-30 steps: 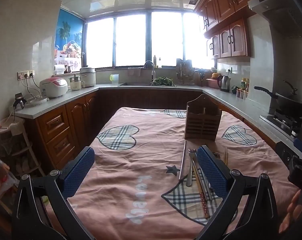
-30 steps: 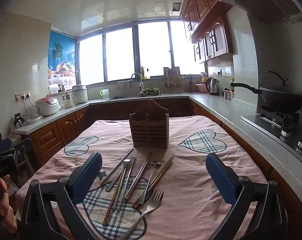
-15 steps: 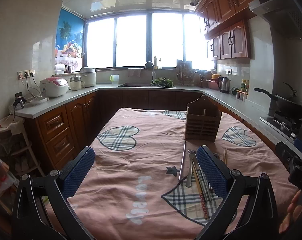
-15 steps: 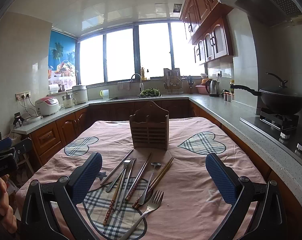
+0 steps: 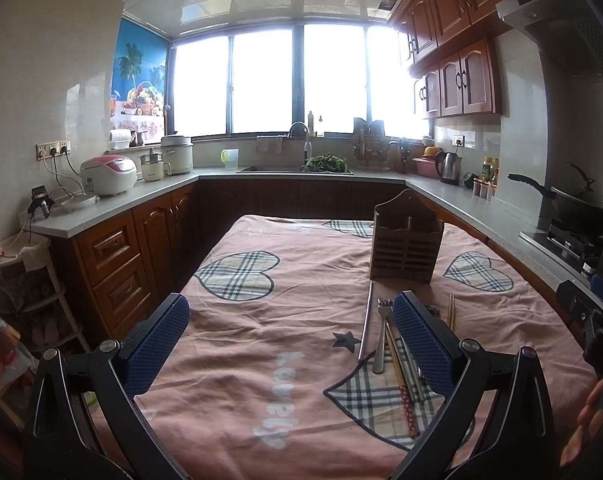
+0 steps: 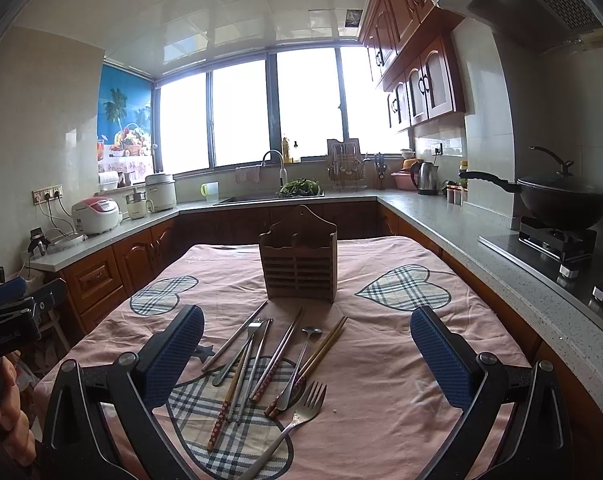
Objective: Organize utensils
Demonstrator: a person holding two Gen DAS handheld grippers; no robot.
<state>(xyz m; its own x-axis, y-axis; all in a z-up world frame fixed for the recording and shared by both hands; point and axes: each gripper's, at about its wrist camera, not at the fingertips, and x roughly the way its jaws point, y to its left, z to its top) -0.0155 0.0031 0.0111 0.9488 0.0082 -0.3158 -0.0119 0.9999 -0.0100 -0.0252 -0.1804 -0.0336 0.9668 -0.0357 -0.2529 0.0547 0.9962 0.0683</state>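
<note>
A kitchen with wooden cabinets surrounds a table under a pink cloth with plaid hearts. A slatted wooden utensil holder stands upright at mid-table; its contents cannot be seen. Before it lie chopsticks, a spoon and a fork, long axes running roughly toward the holder. Left tongs and right tongs are spread wide, holding nothing.

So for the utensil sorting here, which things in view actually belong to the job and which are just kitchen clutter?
Part of the job:
- wooden utensil holder
- large fork
- spoon
- chopsticks
- small fork

Just lying about:
- rice cooker
- kettle
- wok
- green cup
- leafy greens
</note>
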